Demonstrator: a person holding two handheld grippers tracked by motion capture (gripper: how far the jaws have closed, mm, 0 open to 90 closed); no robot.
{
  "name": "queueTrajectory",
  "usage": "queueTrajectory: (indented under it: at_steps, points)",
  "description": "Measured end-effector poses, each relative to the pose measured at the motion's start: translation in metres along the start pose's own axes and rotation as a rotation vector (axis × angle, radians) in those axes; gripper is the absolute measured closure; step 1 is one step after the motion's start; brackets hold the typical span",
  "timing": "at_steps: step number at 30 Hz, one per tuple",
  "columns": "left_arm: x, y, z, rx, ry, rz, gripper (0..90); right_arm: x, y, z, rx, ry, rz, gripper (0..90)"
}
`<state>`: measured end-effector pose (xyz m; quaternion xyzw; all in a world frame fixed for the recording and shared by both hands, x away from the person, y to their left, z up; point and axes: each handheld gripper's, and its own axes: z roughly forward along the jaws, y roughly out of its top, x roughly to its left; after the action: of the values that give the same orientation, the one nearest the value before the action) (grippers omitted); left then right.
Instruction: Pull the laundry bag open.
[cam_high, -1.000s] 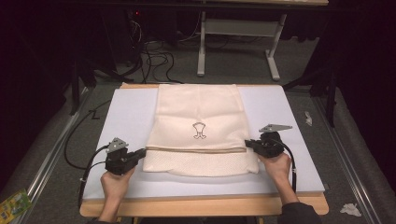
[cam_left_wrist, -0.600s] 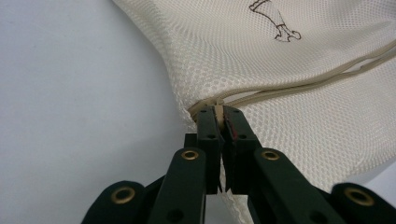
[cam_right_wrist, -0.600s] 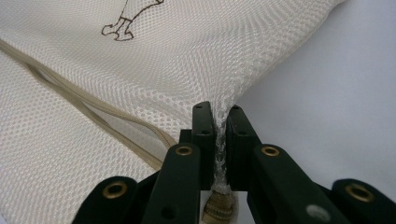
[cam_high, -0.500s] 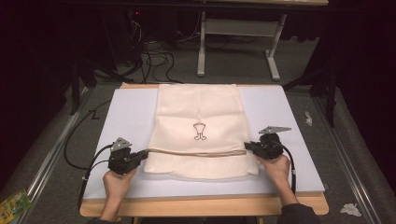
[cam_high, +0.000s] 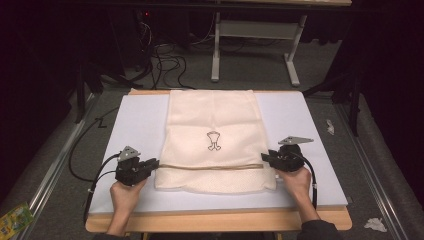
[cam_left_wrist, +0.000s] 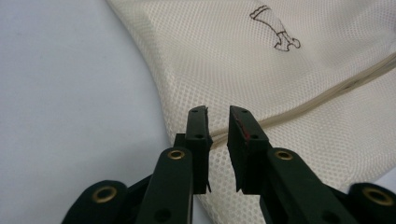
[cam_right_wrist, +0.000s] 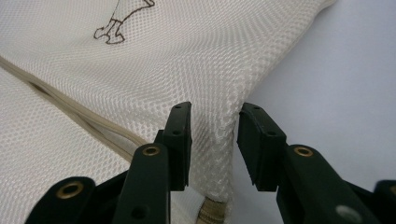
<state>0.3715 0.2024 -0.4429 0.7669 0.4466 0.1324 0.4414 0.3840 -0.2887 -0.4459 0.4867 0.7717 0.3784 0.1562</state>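
Two grippers, one at either side edge of a cream mesh bag (cam_high: 215, 142) lying flat on a white table mat (cam_high: 310, 125). Left gripper (cam_left_wrist: 218, 122): jaws just opening, narrow gap, bag's drawstring seam between, unpressed. Right gripper (cam_right_wrist: 214, 122): jaws just opening, wider, raised fold of bag edge between, released.

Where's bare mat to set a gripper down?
Bare white mat lies left of the mesh bag, another strip right of it, a thin one along the near edge. Crowded at the bag's sides, by the left gripper and right gripper.
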Motion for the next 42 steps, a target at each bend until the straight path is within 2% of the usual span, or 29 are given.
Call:
queueTrajectory:
  at_steps: [7, 13, 18, 20, 33, 42]
  points:
    - [-0.001, 0.006, -0.001, -0.041, 0.013, 0.015, 69.3, -0.003, 0.001, -0.014, -0.071, -0.007, 0.005, 64.4]
    - [0.002, 0.009, -0.005, -0.065, 0.024, 0.003, 64.6, -0.009, 0.002, -0.025, -0.117, -0.014, 0.014, 64.6]
    - [0.006, 0.011, -0.009, -0.082, 0.050, 0.004, 63.9, -0.016, 0.001, -0.031, -0.138, -0.026, 0.025, 63.5]
    - [0.008, 0.012, -0.010, -0.087, 0.049, -0.005, 62.2, -0.020, 0.001, -0.033, -0.153, -0.025, 0.046, 62.4]
    - [0.016, 0.017, -0.021, -0.143, 0.081, -0.029, 57.7, -0.038, -0.006, -0.051, -0.218, -0.059, 0.091, 59.3]
    - [0.023, 0.016, -0.026, -0.152, 0.096, -0.043, 56.6, -0.049, -0.013, -0.063, -0.248, -0.076, 0.124, 59.1]
